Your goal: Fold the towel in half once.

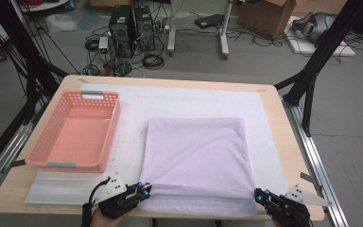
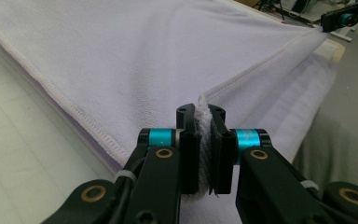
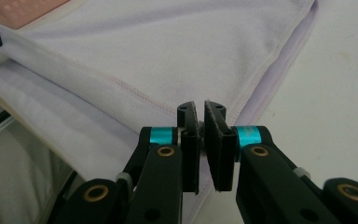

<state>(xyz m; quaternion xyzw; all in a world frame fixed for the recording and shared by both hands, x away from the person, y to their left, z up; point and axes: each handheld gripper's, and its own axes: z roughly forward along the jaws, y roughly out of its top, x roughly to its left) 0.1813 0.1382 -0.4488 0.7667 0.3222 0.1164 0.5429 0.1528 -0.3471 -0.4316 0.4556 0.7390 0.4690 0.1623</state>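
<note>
A lilac towel point(image 1: 196, 151) lies folded on the white mat. Its top layer is raised a little along the near edge. My left gripper point(image 1: 146, 189) is at the towel's near left corner. In the left gripper view, the gripper point(image 2: 201, 116) is shut on the hemmed edge of the towel point(image 2: 144, 56), with fabric bunched between the pads. My right gripper point(image 1: 257, 194) is at the near right corner. In the right gripper view, this gripper point(image 3: 201, 112) stands almost fully shut where the hem of the towel point(image 3: 168, 56) runs in. The edge stretches taut to the right gripper point(image 2: 345, 18).
A pink plastic basket point(image 1: 42, 142) stands at the left of the white mat point(image 1: 137, 101) with nothing in it. The wooden table point(image 1: 283, 142) ends just behind my grippers. Computers, cables and boxes lie on the floor beyond the far edge.
</note>
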